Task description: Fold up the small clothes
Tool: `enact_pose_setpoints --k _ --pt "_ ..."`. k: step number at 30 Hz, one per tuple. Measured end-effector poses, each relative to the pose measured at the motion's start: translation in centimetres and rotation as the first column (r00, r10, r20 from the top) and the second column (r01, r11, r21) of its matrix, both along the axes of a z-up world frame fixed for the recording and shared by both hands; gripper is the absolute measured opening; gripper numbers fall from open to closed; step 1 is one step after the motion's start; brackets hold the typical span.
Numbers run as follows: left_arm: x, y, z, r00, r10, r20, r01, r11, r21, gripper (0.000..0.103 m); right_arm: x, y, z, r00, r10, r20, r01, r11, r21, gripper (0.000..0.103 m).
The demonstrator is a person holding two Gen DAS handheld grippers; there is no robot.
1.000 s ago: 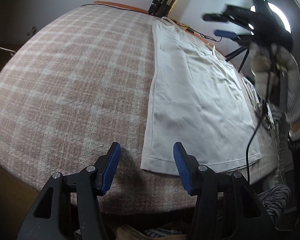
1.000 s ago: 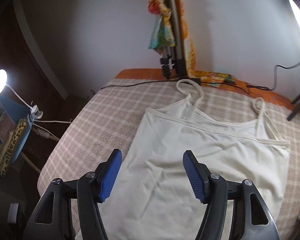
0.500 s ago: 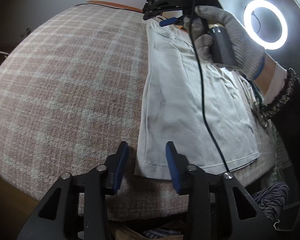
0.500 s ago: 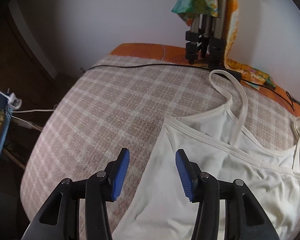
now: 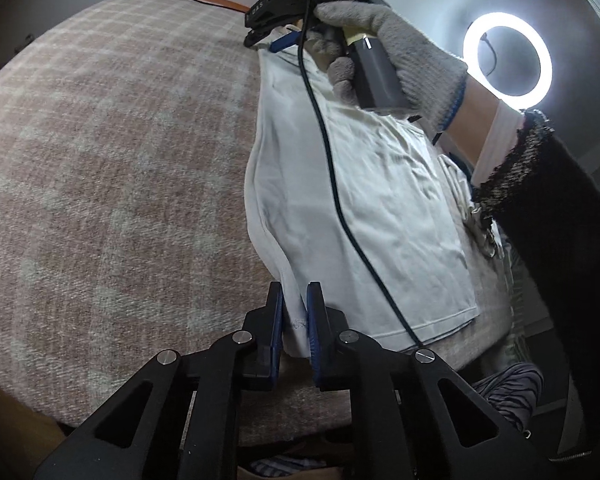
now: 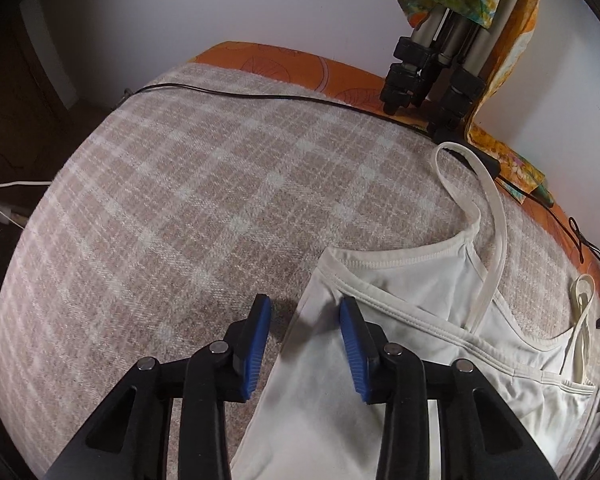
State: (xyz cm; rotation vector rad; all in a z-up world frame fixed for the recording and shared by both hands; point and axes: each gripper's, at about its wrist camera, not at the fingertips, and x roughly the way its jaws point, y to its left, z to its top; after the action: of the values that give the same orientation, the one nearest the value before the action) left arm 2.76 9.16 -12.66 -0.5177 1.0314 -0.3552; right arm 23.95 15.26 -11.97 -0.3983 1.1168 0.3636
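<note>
a bed covered with a pink-and-white checked blanket carries everything here, with an orange sheet showing along its far edge under the wall. a cream camisole lies flat on the blanket toward the right side, its hem at the near edge and its two thin straps reaching toward the far edge, where the feet of a tripod stand. a lit ring light glows beyond the right edge. a gloved hand with a dark sleeve holds the right gripper over the camisole's top left corner; its jaws are closing, straddling the side edge of the fabric, the pads not yet pressing on it. a black cable trails across the garment. the left gripper is clamped narrow on the camisole's bottom left corner at the near edge, the cloth pinched between its blue pads.
</note>
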Motion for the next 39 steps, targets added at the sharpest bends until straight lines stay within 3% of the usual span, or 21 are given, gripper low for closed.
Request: enact_pose_setpoints --k 2,4,6,15,27,33,39 --pt "-0.1 -0.2 0.4 1.0 -0.009 0.021 0.008 1.0 0.007 0.008 0.2 -0.2 0.0 1.0 -0.009 0.002 0.009 1.0 0.002 0.025" --pt "-0.2 -0.4 0.8 0.999 -0.021 0.044 0.02 1.0 0.012 0.007 0.5 -0.8 0.1 1.0 -0.025 0.004 0.025 1.0 0.002 0.008" --pt "-0.2 -0.8 1.1 0.998 -0.031 0.058 0.031 0.999 0.014 0.007 0.9 -1.6 0.4 0.999 -0.035 -0.009 0.035 0.999 0.029 0.003" --pt "-0.3 -2.5 2.9 0.988 -0.088 0.127 0.086 0.996 0.028 0.006 0.8 -5.4 2.8 0.998 -0.056 0.023 0.054 0.994 0.094 0.001" --pt "0.7 -8.6 4.2 0.956 -0.236 0.174 0.228 0.972 0.062 0.006 -0.7 -13.1 7.0 0.983 -0.149 0.104 0.133 0.981 0.14 0.001" --pt "1.1 -11.8 3.5 0.94 -0.301 0.16 0.291 0.953 0.085 0.006 -0.6 -18.2 6.4 0.973 -0.206 0.104 0.19 0.971 0.143 0.0" --pt "1.7 -13.7 2.4 0.934 -0.332 0.13 0.318 0.941 0.117 0.006 0.2 -20.6 5.1 0.973 -0.216 0.076 0.2 0.963 0.18 0.0"
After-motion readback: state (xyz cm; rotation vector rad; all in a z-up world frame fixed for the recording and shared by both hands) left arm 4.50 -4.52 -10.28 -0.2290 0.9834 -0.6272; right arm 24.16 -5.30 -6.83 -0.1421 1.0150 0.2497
